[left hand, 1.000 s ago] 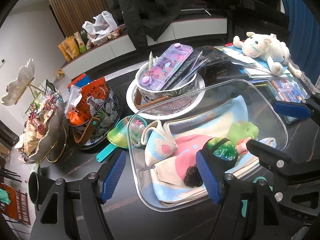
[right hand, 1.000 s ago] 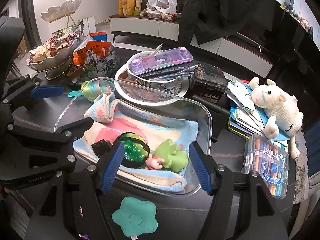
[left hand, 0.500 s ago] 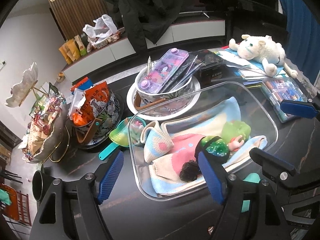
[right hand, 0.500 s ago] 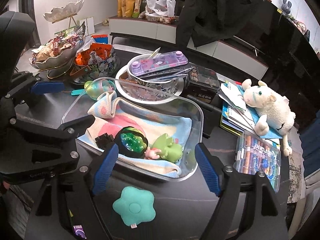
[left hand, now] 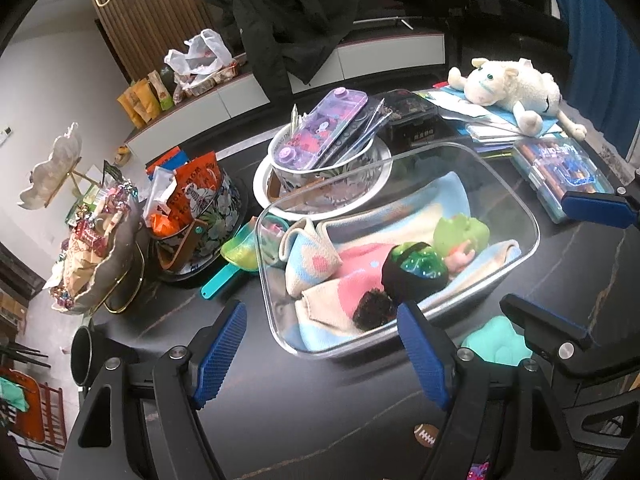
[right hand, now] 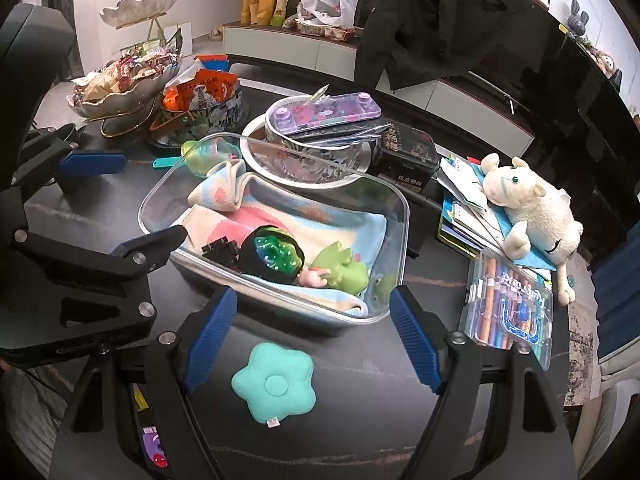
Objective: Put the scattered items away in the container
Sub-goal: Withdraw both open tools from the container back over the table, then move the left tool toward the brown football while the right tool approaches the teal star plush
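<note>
clear container (right hand: 394, 200) w/ blanket, toys; teal star cushion (right hand: 276, 382) outside

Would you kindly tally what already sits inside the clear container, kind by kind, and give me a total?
Blanket: 1
Green-and-black ball: 1
Green toy: 1
Black block: 1
Total: 4, all inside the container. A small pink piece beside the green toy may be part of it; I cannot tell.

- Clear glossy plastic is seen in the container (right hand: 400, 216).
- Soft knitted cloth (right hand: 320, 220) is laid inside.
- A plush star (right hand: 274, 384) is shown on the polished dark table (right hand: 360, 420).
</note>
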### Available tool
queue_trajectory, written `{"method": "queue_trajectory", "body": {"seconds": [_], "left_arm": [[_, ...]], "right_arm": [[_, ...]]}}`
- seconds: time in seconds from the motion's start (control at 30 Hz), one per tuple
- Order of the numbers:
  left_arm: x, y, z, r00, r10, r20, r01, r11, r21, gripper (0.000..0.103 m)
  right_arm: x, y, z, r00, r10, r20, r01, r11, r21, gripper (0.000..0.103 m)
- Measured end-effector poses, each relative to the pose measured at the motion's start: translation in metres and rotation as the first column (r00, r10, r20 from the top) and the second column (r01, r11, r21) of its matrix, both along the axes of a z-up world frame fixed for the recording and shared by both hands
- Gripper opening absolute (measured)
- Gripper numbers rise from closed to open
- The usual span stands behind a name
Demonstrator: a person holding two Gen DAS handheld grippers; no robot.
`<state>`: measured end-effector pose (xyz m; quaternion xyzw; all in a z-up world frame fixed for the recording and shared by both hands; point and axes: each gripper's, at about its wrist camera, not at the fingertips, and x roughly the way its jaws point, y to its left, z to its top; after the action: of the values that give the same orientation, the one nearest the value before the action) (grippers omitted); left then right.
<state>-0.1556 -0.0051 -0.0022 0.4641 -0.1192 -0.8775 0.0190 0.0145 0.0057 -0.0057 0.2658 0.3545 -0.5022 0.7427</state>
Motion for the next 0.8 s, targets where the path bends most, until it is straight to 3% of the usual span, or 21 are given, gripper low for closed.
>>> {"method": "queue_trajectory", "body": {"seconds": [0.8], "left_arm": [[0.038,0.01,-0.026,0.997,-0.036,0.065,0.038,0.999,-0.033,0.075]], "right_arm": [[-0.004,0.027,-0.023,0.999,0.039,-0.002,-0.039,0.997,0.067,0.077]]}}
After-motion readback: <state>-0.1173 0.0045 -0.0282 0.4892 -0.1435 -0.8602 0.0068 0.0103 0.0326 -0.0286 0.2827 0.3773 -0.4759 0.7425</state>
